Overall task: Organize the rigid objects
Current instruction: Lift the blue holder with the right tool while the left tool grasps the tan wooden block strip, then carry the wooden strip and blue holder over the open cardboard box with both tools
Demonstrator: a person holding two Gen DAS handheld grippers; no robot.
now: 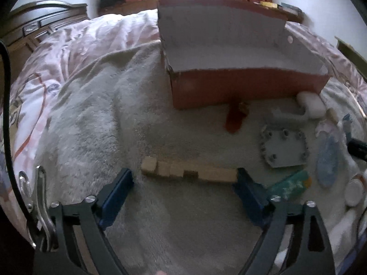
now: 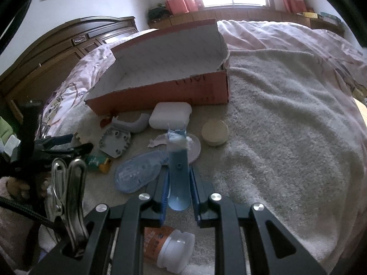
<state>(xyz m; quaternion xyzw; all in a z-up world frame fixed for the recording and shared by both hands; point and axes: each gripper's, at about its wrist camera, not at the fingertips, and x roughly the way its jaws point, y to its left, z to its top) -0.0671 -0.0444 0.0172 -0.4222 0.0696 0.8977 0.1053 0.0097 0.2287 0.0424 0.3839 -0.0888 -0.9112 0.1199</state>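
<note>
In the left wrist view my left gripper (image 1: 183, 178) stands wide open low over the grey towel. A pale notched wooden block (image 1: 190, 171) lies crosswise between its blue fingertips. The right fingertip (image 1: 243, 181) is at the block's right end, and the left one stands apart from it. In the right wrist view my right gripper (image 2: 179, 174) is shut on a translucent blue plastic strip (image 2: 177, 155) that points away toward the red box (image 2: 183, 91). The box (image 1: 247, 87) is open, with a white inside that looks bare.
Before the box lie a white case (image 2: 169, 114), a round cream tin (image 2: 214, 133), a grey holed plate (image 1: 284, 146), a grey curved part (image 1: 286, 114), a blue oval piece (image 2: 135, 174), a green packet (image 1: 289, 184) and a small red item (image 1: 234, 119). An orange tube with a white cap (image 2: 169, 245) lies under my right gripper.
</note>
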